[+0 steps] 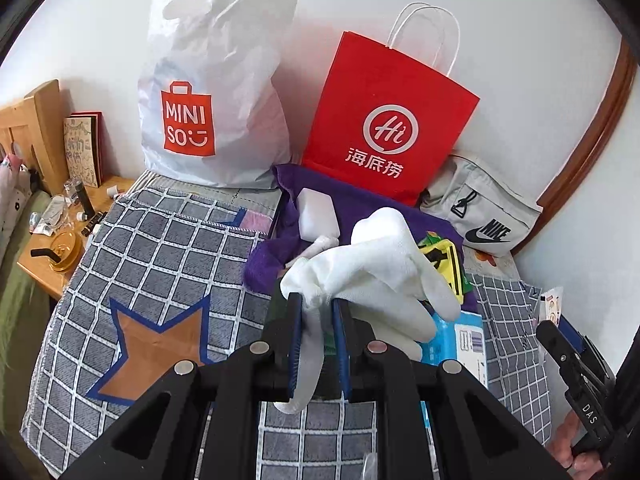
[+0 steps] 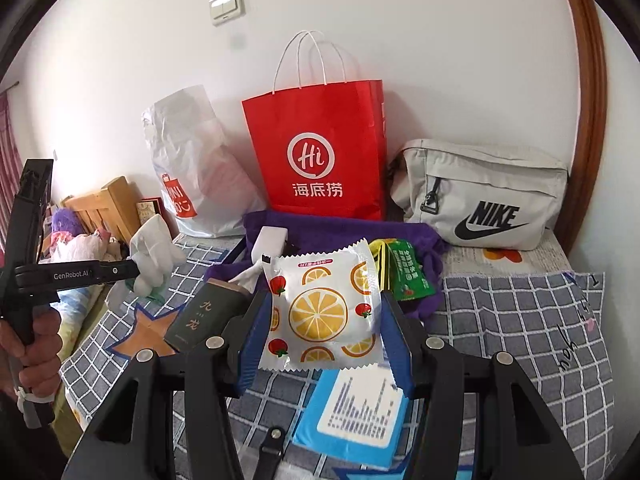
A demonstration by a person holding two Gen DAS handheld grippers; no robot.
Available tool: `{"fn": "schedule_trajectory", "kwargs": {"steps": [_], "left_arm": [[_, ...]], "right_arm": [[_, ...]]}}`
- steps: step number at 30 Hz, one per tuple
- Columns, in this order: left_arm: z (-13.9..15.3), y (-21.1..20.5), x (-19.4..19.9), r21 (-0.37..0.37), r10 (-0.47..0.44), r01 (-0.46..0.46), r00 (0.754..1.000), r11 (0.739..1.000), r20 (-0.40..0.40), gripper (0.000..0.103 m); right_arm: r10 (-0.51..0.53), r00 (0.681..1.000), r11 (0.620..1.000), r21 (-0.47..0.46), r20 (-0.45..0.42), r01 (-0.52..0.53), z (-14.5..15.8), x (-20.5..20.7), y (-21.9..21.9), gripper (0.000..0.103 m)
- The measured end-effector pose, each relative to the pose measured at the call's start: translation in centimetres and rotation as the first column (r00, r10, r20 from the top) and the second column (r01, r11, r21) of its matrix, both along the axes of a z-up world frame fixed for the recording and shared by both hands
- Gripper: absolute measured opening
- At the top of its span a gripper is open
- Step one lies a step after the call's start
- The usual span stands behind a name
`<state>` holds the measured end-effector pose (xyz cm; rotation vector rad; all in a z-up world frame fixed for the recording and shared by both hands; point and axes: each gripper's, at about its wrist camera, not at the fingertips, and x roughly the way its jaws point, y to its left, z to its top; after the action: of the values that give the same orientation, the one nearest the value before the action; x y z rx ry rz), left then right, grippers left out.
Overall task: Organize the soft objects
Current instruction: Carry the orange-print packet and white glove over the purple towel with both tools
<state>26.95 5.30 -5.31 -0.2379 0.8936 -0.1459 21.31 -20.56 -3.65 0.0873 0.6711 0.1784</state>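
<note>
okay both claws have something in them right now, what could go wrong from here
1. The left claw pinches the white gloves by one narrow part; the loose rest hangs free and could snag or slip out.
2. The right claw grips the puffy orange-print packet by its sides; squeezing harder might burst it.
3. The dangling gloves could catch on the purple cloth or the white block on it.
</note>
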Motion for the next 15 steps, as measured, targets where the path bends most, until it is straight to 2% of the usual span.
{"fn": "schedule_trajectory", "kwargs": {"steps": [6, 15], "left_arm": [[-0.5, -0.7, 2.4, 0.023, -0.004, 0.004, 1.0, 1.0, -0.003, 0.015], [-1.8, -2.1, 6.8, 0.051, 0.007, -0.006, 1.0, 0.999, -0.024, 0.015]], "right_arm": [[0.01, 1.0, 1.0, -0.009, -0.006, -0.011, -0.4, 3.6, -0.1, 0.053], [-0.039, 0.999, 0.999, -0.022, -0.008, 0.039, -0.8, 9.3, -2.6, 0.053]]}}
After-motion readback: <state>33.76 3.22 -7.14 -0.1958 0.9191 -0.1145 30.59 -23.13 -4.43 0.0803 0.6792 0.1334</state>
